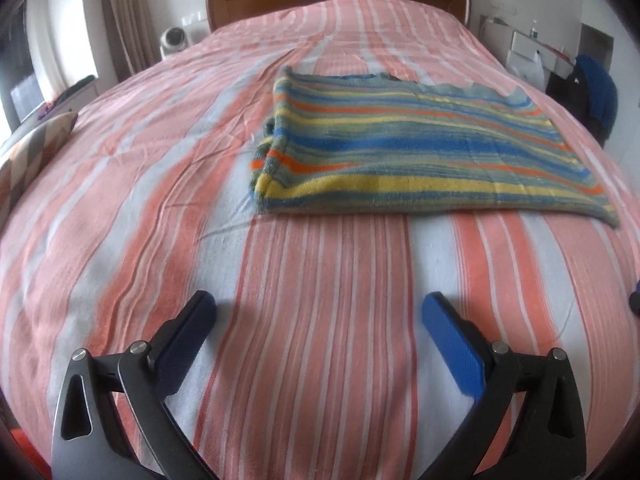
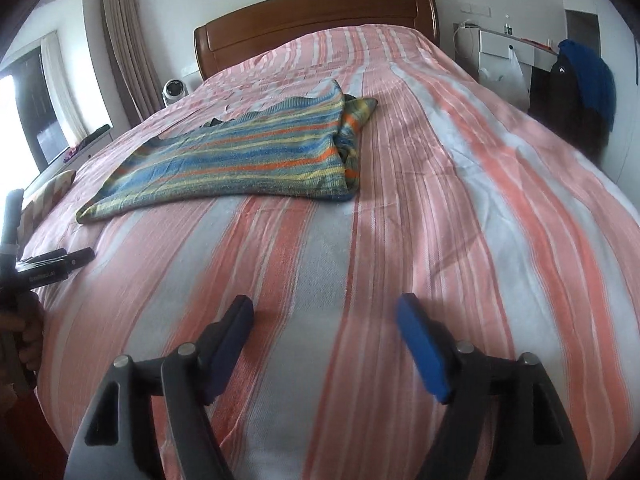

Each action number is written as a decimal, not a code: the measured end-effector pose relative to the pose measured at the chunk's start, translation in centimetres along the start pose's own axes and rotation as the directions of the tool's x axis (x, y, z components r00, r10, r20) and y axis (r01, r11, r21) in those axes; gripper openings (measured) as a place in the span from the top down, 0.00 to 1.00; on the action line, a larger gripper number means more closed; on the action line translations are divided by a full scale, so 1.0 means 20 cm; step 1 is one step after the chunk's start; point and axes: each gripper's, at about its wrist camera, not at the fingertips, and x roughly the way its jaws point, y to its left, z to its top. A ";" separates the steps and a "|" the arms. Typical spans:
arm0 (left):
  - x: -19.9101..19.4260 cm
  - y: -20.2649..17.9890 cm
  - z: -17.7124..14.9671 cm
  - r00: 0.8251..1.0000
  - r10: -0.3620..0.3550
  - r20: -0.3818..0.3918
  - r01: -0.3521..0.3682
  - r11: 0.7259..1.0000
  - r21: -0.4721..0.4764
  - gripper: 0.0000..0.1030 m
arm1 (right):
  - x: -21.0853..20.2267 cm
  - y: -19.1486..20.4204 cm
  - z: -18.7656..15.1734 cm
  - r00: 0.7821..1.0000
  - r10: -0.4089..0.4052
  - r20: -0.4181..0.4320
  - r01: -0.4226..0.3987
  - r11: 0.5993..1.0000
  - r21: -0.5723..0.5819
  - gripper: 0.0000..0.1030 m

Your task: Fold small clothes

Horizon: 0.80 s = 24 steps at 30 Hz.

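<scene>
Both grippers, left gripper (image 1: 320,308) and right gripper (image 2: 325,310), spread wide, empty, above striped bedspread (image 1: 304,320); folded striped sweater (image 1: 420,144) lies beyond, untouched.

Folded knitted garment (image 1: 420,148): bands of blue, yellow, orange and grey-green. Cotton bedspread (image 1: 312,320): lengthwise stripes of salmon pink, pale grey-white and thin white lines. Curved wooden headboard (image 2: 316,20): reddish brown. Left gripper (image 1: 320,312) and right gripper (image 2: 325,312): black frames, blue pads. Draped cloth by the far wall (image 2: 592,76): deep blue, possibly a jacket.
</scene>
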 end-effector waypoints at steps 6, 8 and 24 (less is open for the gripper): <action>0.00 0.00 -0.01 1.000 -0.003 0.014 0.004 1.000 -0.001 0.01 | 0.00 0.01 -0.02 1.000 -0.009 0.010 0.009 1.000 -0.015 0.27; 0.00 0.00 -0.02 1.000 -0.003 0.017 0.003 1.000 -0.001 0.01 | 0.00 0.02 -0.02 1.000 -0.014 0.009 0.014 1.000 -0.021 0.26; 0.00 0.00 -0.02 1.000 -0.003 0.016 0.003 1.000 -0.002 0.01 | 0.00 0.02 -0.02 1.000 -0.016 0.010 0.017 1.000 -0.024 0.26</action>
